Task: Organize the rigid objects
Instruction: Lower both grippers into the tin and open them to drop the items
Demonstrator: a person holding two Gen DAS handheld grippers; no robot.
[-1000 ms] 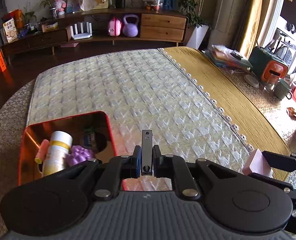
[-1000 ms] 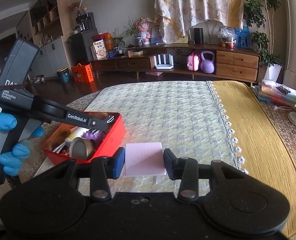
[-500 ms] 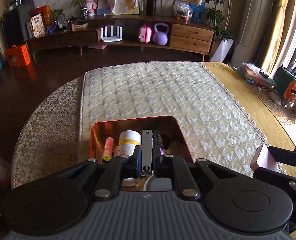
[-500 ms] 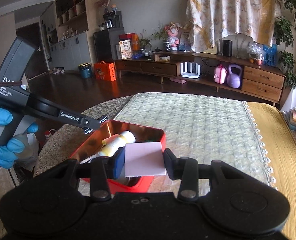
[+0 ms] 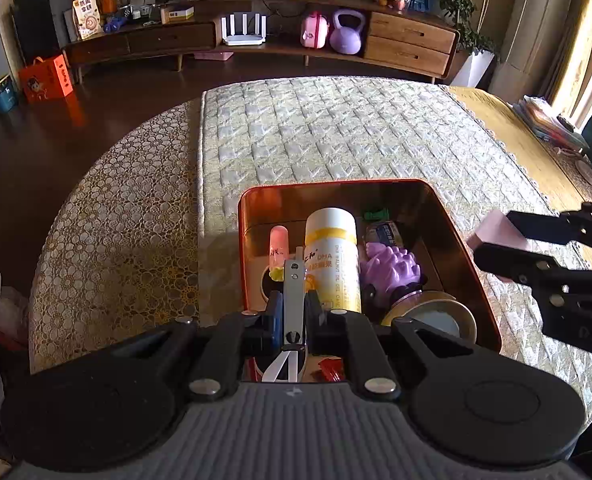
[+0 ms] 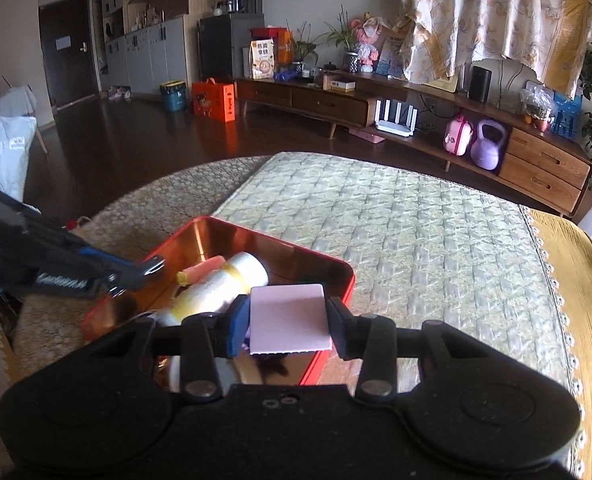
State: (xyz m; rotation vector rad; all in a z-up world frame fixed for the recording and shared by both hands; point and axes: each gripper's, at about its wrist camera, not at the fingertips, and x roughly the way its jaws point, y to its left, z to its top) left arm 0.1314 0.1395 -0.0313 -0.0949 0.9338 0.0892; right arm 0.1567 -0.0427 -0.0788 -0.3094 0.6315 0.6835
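Low in the middle of the left wrist view, the left gripper (image 5: 294,312) has its jaws clamped tight on a slim metal nail clipper (image 5: 293,300), which stands upright between the pads and points up the frame over the red tin (image 5: 448,216). The tin sits on the quilted table cover (image 5: 336,128). It holds a white bottle with a yellow band (image 5: 331,256), a pink tube (image 5: 277,246) to its left, a purple knobbly toy (image 5: 390,266) to its right and a round gold-rimmed tin (image 5: 436,316) in the lower right corner.

In the right wrist view, the right gripper (image 6: 288,322) holds a flat pink block (image 6: 288,316) squarely between its jaws, bottom centre, over the tin's near right corner. The left gripper enters from the left edge, its tip above the tin's left side.
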